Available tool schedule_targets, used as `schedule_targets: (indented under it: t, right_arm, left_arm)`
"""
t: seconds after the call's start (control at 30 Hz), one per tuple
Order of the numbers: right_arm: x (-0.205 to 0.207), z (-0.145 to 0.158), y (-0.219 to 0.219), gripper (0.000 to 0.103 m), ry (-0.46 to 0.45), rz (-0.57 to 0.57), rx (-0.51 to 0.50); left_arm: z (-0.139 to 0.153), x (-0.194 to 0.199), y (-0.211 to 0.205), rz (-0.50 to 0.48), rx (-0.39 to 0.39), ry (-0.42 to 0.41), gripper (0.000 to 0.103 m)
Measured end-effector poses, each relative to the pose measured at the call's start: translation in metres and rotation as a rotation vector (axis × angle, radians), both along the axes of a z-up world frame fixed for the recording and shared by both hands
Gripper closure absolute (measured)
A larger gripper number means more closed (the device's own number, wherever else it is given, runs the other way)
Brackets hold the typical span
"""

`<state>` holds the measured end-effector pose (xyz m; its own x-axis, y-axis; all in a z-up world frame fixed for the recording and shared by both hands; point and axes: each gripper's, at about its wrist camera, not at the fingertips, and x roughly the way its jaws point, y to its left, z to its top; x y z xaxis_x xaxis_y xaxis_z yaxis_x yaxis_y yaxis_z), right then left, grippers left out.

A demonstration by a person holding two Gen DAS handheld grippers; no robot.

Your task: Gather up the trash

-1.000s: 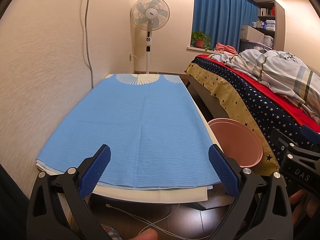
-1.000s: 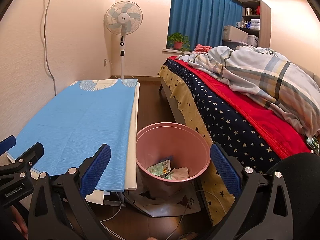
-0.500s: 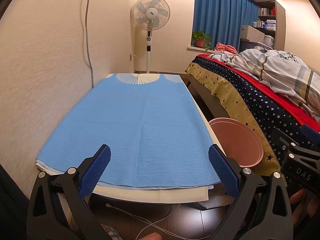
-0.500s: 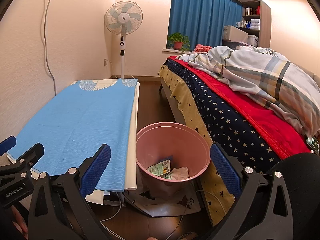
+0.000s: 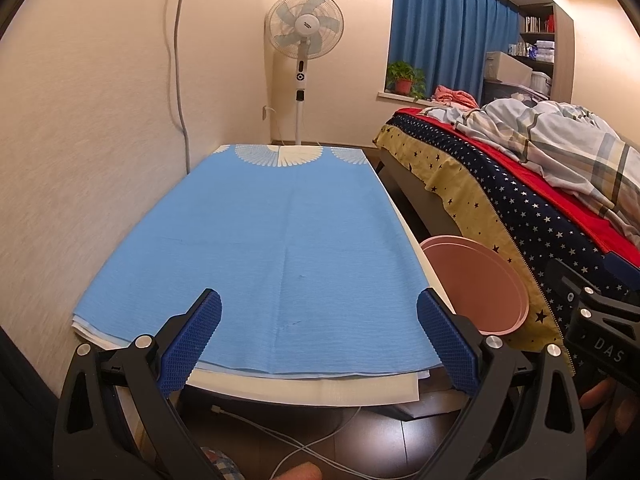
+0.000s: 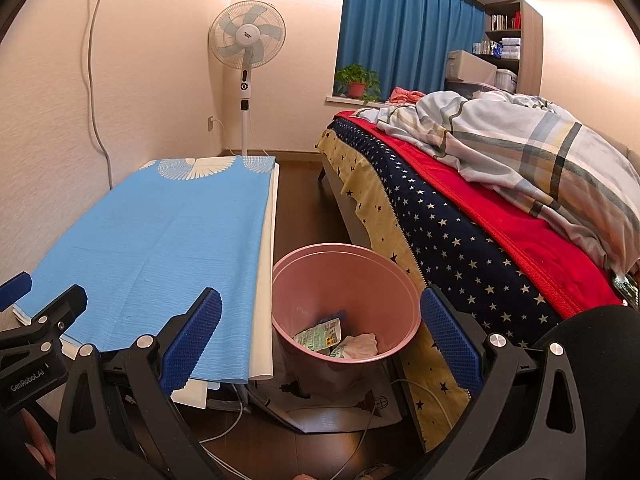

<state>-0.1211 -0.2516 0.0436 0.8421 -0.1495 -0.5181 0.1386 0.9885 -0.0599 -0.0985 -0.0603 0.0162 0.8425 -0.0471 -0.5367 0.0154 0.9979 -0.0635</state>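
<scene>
Pink bin (image 6: 346, 280) mouth unobstructed above.

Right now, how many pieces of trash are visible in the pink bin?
3 visible in the pink bin: green printed wrapper at bottom left, crumpled white tissue to its right, blue scrap behind the wrapper. More may be hidden underneath.

bin (image 6: 404, 280) pink | tablecloth (image 5: 256, 248) light blue | bedspread (image 6: 452, 236) navy, white stars | curtain (image 6: 400, 32) blue

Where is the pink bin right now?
The pink bin stands on the floor at the centre of the right wrist view, between the table with the blue cloth and the bed; some wrappers lie inside.
</scene>
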Motion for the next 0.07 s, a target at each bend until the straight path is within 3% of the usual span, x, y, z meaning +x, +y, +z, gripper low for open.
schedule_targets:
  t: [0.07]
  right_arm:
    - [0.0000,-0.0001,0.0002,0.005,0.000,-0.001,-0.001]
  left_arm:
    - [-0.0003,0.0004,0.0000,-0.003,0.001,0.000,0.008]
